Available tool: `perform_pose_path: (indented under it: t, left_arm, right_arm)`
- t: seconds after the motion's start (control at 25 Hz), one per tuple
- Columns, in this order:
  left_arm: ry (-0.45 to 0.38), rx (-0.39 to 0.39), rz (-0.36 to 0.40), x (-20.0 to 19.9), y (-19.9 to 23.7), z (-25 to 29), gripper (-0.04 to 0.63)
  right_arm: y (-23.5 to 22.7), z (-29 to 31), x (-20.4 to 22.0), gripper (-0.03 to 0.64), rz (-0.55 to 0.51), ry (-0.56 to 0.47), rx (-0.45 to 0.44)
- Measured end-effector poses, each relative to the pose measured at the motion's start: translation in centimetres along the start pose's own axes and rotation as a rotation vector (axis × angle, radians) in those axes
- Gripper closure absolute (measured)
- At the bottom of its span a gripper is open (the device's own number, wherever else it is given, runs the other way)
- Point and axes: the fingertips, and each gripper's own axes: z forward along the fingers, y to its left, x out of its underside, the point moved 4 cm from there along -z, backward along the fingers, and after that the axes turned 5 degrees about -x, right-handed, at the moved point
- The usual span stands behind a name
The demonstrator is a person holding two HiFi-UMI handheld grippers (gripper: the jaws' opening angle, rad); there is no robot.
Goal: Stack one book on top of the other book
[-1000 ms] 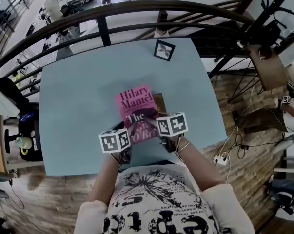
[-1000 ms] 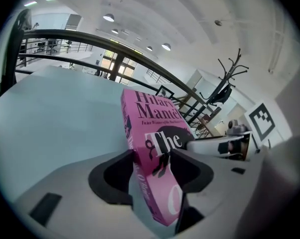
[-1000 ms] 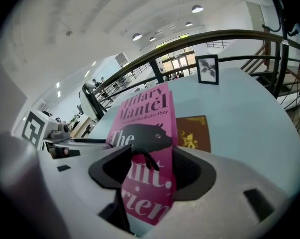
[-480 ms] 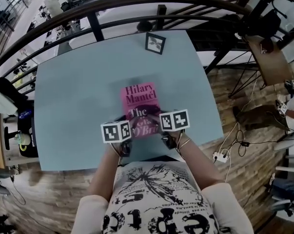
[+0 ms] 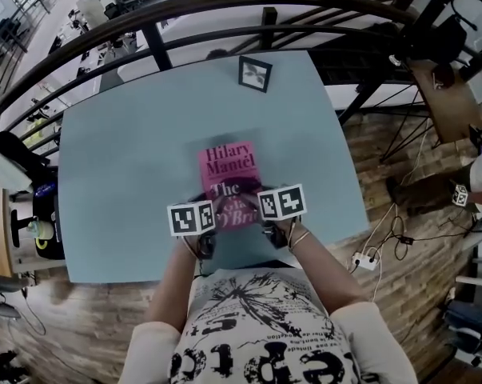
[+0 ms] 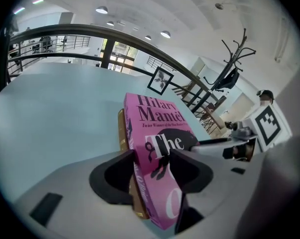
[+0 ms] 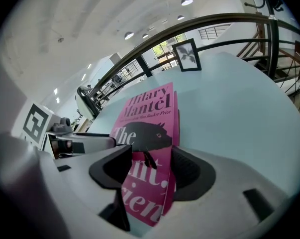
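A: Fig. note, from where we're standing: what's the person doing w/ the pink book (image 5: 227,184)?

B: Holding it by its near edge w/ both tools. The left gripper (image 6: 152,169) is pinching the spine-side corner, jaws closed on the cover. Can't tell if the lower book's edge is caught in there too. The right gripper (image 7: 150,171) is clamping the other corner, jaws pressing on the pink book only.

A: And the 2nd book?

B: The brown book (image 6: 122,131) is lying on the pale blue tabletop (image 5: 121,174), directly under the pink one. In the left gripper view only its long edge is peeking out beside the pink spine. From above it's almost fully covered.

A: Which step is this?

B: I'm reading it as the placing step, approx. at its end. The pink book is sitting over the brown one, edges nearly lining up. The near end seems to be tilting up a bit where the jaws are gripping, so prob. not fully down yet.

A: Next move?

B: Lowering that end flat, then both jaws letting go together and backing off w/o dragging the top book. One side releasing first could skew the stack.

A: Anything else there?

B: A small framed picture (image 5: 255,74) is standing at the far edge, well apart from the books.
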Motion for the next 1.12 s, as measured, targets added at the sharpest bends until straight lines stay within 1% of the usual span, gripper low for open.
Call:
perform_pose_path:
  t: [0.24, 0.44, 0.52, 0.6, 0.68, 0.76, 0.8, 0.88, 0.92, 1.04, 1.12]
  left_arm:
    - [-0.003, 0.012, 0.014, -0.1, 0.5, 0.5, 0.373]
    - [-0.012, 0.032, 0.014, -0.1, 0.8, 0.6, 0.373]
    - [-0.025, 0.016, 0.022, -0.3, 1.3, 0.2, 0.372]
    - [-0.062, 0.0, 0.028, -1.0, 1.7, -0.4, 0.373]
    - [-0.116, -0.001, 0.023, -2.1, 1.6, -1.3, 0.373]
    - [-0.179, -0.021, 0.039, -3.2, 1.3, -2.6, 0.386]
    - [-0.212, -0.046, 0.064, -3.7, 1.2, -3.4, 0.412]
    - [-0.28, -0.1, 0.132, -4.7, 0.8, -5.0, 0.491]
    - [-0.314, -0.114, 0.161, -5.1, 0.6, -5.8, 0.52]
    - [-0.393, -0.115, 0.221, -6.1, 0.0, -7.7, 0.553]
    - [-0.44, -0.102, 0.254, -6.7, -0.2, -9.2, 0.566]
  right_arm:
    - [-0.2, 0.6, 0.2, 0.376, 0.017, -0.01, 0.001]
    - [-0.3, 0.7, 0.0, 0.355, -0.009, -0.001, 0.016]
    - [-0.5, 0.7, -0.1, 0.333, -0.042, 0.001, 0.032]
    - [-0.5, 0.4, -0.5, 0.307, -0.104, -0.003, 0.071]
    - [-0.1, -0.3, -1.2, 0.31, -0.155, -0.024, 0.1]
    - [0.6, -1.1, -2.2, 0.336, -0.18, -0.063, 0.114]
    - [0.8, -1.7, -2.6, 0.357, -0.189, -0.086, 0.122]
    - [1.3, -2.8, -3.7, 0.447, -0.213, -0.138, 0.141]
    - [1.5, -3.4, -4.3, 0.49, -0.227, -0.165, 0.15]
    - [2.6, -4.8, -5.7, 0.613, -0.267, -0.245, 0.171]
    - [3.9, -5.6, -6.5, 0.621, -0.317, -0.303, 0.176]
